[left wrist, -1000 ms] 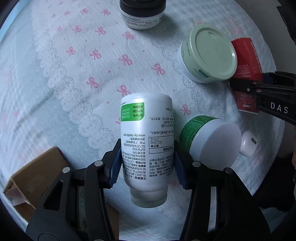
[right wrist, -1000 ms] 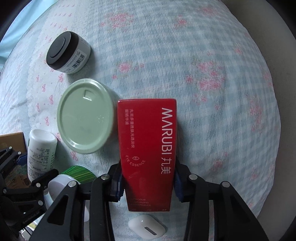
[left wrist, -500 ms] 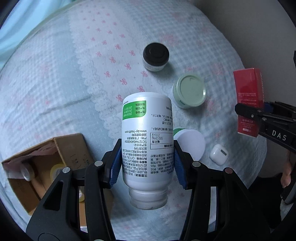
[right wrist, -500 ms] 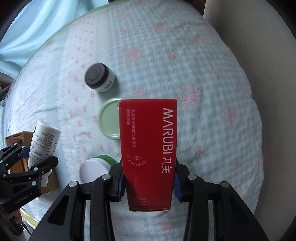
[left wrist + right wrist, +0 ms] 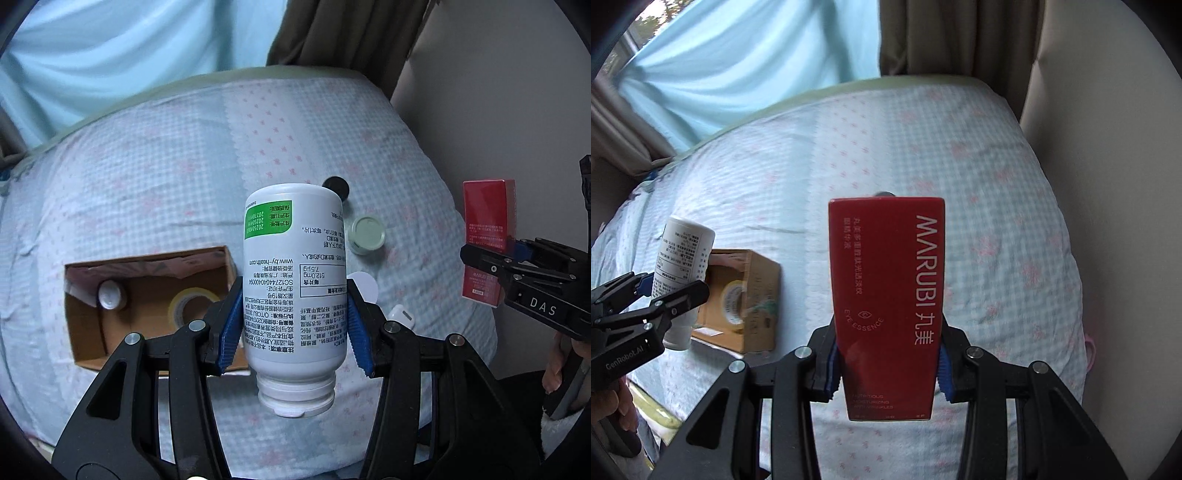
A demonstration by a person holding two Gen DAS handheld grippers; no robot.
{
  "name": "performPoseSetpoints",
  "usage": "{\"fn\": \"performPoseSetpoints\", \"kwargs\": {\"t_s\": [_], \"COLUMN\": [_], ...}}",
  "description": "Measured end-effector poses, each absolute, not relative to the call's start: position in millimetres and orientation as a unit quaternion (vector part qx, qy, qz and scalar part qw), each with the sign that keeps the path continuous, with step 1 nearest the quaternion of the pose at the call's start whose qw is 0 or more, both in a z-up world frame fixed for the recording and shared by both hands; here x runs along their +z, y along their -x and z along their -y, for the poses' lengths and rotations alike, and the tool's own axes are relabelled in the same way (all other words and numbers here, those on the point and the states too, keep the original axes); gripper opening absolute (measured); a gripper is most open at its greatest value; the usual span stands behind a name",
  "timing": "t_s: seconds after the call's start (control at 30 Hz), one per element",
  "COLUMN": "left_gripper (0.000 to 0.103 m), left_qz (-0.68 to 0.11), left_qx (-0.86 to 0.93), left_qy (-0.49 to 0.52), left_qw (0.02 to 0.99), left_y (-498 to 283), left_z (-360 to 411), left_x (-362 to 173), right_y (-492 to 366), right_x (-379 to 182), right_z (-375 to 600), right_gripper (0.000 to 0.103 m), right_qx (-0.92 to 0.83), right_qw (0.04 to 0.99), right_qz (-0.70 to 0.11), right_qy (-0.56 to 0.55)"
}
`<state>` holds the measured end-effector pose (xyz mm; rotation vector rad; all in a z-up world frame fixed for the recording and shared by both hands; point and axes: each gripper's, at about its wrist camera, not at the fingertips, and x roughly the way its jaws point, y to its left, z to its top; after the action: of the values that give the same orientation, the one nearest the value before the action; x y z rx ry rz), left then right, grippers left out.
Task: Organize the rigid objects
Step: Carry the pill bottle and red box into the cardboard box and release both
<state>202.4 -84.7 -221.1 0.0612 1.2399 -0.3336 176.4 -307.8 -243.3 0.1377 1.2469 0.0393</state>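
**A:** Start with the left wrist view. What's in hand?

**B:** The left gripper (image 5: 295,325) has its jaws clamped on a white supplement bottle (image 5: 294,277), blue pads pressing its sides, cap end toward the camera. It hangs in the air over the bed (image 5: 147,177). Below and to the left sits an open cardboard box (image 5: 88,332) with a tape roll (image 5: 190,306) and a small bottle (image 5: 109,294) already inside. At the right edge the right gripper (image 5: 491,258) carries a red carton (image 5: 485,229).

**A:** What is left on the bed?

**B:** A black-lidded jar (image 5: 337,187), a green-lidded jar (image 5: 366,235), a white-capped container partly hidden behind the bottle, and an earbud case (image 5: 401,316).

**A:** And the right wrist view?

**B:** Jaws closed on the red carton (image 5: 886,295), gripped low on its long sides, also off the bed. The box (image 5: 753,295) lies to the left, with the white bottle (image 5: 681,258) in the other gripper just beside it.

**A:** So which step?

**B:** I'd judge it the carry stage: both items lifted, neither yet stowed. Next, each hand needs to come over the box opening, lower in, and release. The left is nearer, so probably one at a time, avoiding the tape roll.
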Motion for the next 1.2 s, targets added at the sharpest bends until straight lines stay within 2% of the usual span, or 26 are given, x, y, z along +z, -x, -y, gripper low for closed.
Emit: {"fn": "performPoseSetpoints", "kwargs": {"t_s": [0.23, 0.47, 0.8, 1.2], "left_gripper": [0.046, 0.046, 0.046, 0.046], "left_qz": [-0.551, -0.558, -0.595, -0.659], "left_qx": [-0.136, -0.144, -0.164, -0.176], "left_qy": [-0.023, -0.033, -0.078, -0.082], "left_qw": [0.823, 0.816, 0.783, 0.726], "left_y": [-178.7, -179.2, -211.5, -243.3], "left_z": [-4.3, -107.6, -195.9, -210.1], "left_x": [-177.0, -180.9, -251.6, -364.2], "right_y": [-163.3, -158.0, -179.9, -232.4], "right_x": [-199.1, -190.3, -239.1, -344.2], "right_z": [233.1, 137.3, 14.1, -38.6], "right_gripper": [0.037, 0.037, 0.037, 0.037], "right_qx": [0.049, 0.060, 0.060, 0.050], "right_qw": [0.830, 0.833, 0.797, 0.731], "right_qz": [-0.554, -0.545, -0.586, -0.661], "right_qy": [-0.049, -0.079, -0.135, -0.163]}}
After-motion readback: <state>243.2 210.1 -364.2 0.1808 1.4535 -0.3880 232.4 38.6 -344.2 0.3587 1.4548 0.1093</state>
